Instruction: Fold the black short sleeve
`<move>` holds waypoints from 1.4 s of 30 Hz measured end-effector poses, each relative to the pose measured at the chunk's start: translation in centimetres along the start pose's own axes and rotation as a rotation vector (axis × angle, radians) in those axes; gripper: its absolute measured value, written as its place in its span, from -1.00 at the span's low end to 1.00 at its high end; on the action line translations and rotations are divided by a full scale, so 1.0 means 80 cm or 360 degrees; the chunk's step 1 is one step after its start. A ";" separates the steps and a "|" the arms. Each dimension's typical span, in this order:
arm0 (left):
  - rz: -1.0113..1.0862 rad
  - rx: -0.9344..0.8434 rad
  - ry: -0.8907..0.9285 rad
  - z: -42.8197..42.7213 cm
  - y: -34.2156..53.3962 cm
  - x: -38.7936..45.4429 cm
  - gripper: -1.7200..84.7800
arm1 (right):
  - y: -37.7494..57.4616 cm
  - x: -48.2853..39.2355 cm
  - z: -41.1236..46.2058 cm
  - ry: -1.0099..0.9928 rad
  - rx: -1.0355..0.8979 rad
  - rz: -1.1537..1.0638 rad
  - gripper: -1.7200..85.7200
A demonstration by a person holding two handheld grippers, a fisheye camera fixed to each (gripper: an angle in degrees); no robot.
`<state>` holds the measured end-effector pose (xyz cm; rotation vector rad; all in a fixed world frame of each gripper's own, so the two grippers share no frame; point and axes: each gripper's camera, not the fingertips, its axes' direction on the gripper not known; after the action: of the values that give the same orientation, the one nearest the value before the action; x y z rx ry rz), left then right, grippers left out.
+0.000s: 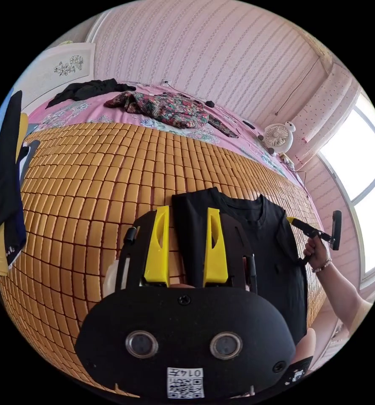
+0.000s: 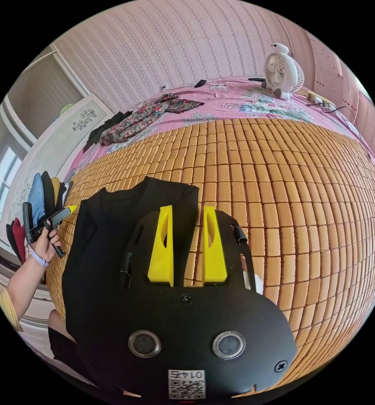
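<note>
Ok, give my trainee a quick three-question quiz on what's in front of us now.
1. True or false: the black shirt lies on the bamboo mat.
2. What stands at the far edge of the bed? A. fan B. lamp C. kettle
3. Fill in: the jaws of the left gripper and the right gripper are both ___.
Key: 1 true; 2 A; 3 open.

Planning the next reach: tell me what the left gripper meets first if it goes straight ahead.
Probably the black short-sleeve shirt: the left gripper is open over its folded edge, bamboo mat beyond. Height above the cloth is unclear.
</note>
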<state>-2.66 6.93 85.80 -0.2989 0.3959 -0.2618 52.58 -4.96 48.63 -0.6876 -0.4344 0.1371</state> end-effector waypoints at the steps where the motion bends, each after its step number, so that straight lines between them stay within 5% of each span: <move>1: -0.0005 -0.0020 -0.0012 0.003 -0.004 -0.001 -0.68 | -0.006 -0.002 0.009 -0.0001 -0.0010 0.0028 -0.75; 10: 0.0146 -0.0296 -0.0010 0.007 -0.036 0.007 -0.95 | -0.012 -0.023 0.020 -0.0041 -0.0076 -0.0057 -0.94; 22: 0.0316 0.0097 0.0186 -0.198 -0.028 0.036 -0.98 | 0.033 -0.088 -0.112 -0.0216 0.0040 -0.0412 -0.95; 28: 0.0612 0.0173 0.0450 -0.344 0.100 0.039 -0.96 | 0.164 -0.083 -0.197 -0.0496 0.0106 -0.0475 -0.95; 31: 0.0549 -0.0028 0.0680 -0.381 0.209 0.015 -0.91 | 0.268 -0.067 -0.197 -0.0695 -0.0128 -0.0403 -0.94; 35: 0.0252 -0.0350 0.0754 -0.392 0.349 -0.024 -0.86 | 0.392 -0.038 -0.148 -0.0487 -0.0492 -0.0025 -0.92; 42: 0.0279 -0.0358 0.0600 -0.415 0.385 0.030 -0.89 | 0.414 -0.093 -0.127 -0.0234 -0.0389 -0.0038 -0.89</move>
<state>-8.42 26.89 45.48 -0.4345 0.8231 -0.0994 50.92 12.57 17.88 -0.9153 -0.6070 0.1134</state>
